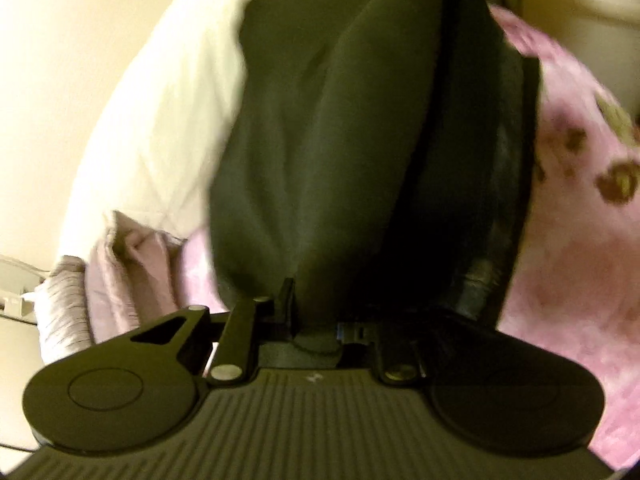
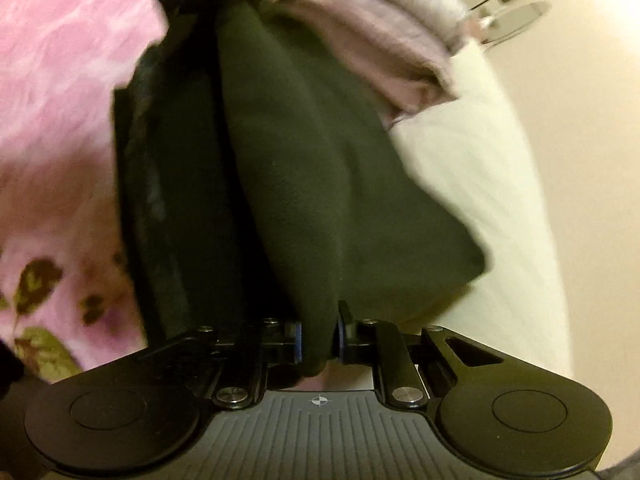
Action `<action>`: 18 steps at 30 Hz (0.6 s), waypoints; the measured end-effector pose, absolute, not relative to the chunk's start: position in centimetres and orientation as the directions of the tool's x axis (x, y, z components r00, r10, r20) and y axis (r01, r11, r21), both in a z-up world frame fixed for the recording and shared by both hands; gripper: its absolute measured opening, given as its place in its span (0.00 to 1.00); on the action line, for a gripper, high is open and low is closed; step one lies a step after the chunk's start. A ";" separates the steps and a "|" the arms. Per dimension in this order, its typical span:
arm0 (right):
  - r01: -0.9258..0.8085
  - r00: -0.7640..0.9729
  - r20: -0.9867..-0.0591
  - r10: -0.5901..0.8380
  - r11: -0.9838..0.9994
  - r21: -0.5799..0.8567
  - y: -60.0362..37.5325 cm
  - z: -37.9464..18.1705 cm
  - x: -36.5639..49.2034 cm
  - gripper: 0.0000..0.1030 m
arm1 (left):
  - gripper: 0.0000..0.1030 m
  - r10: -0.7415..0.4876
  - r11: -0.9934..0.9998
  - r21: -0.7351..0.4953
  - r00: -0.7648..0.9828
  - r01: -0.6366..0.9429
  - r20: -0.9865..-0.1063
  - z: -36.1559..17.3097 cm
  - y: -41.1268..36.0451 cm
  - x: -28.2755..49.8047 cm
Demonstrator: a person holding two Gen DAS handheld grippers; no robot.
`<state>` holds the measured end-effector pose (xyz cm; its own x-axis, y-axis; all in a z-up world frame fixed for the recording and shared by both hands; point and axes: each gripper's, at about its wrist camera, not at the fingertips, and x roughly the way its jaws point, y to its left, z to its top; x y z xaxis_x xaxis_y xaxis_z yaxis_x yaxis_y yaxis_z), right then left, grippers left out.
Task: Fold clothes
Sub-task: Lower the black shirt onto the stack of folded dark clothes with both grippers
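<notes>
Both claws clenched on the dark garment (image 1: 340, 140): left gripper (image 1: 316, 316) and right gripper (image 2: 320, 336) pinch its edge; it hangs stretched between them above the pink floral blanket (image 1: 580, 240); mid-fold, seemingly; next calls for lowering evenly.

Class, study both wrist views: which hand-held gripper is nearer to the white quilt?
Hard to call. The left hand-held gripper and the right hand-held gripper both clamp the dark garment, with the white quilt just beside it in each view.

Left tongs (image 1: 314, 316) clamped on dark garment (image 1: 360, 140), pink floral blanket (image 1: 572, 208) beneath, white quilt (image 1: 172, 120) beside
</notes>
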<state>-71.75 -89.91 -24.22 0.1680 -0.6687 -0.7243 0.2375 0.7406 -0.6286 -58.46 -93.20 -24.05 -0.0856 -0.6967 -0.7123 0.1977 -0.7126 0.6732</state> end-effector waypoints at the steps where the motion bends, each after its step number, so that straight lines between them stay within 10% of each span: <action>1: 0.219 0.162 -0.719 -0.675 0.735 -0.641 -89.9 -24.8 -71.5 0.14 | 0.12 -0.710 -0.701 0.690 -0.083 0.182 -0.699 -24.4 -92.8 -58.4; 18: 0.226 0.159 -0.678 -0.718 0.695 -0.683 -89.5 -22.7 -73.5 0.13 | 0.12 -0.728 -0.674 0.698 -0.057 0.242 -0.683 -24.0 -91.6 -58.6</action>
<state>-73.47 -89.50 -22.75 0.1585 -0.7179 -0.6779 0.2264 0.6947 -0.6828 -58.59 -91.61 -23.96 -0.0575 -0.7278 -0.6833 0.2416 -0.6743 0.6979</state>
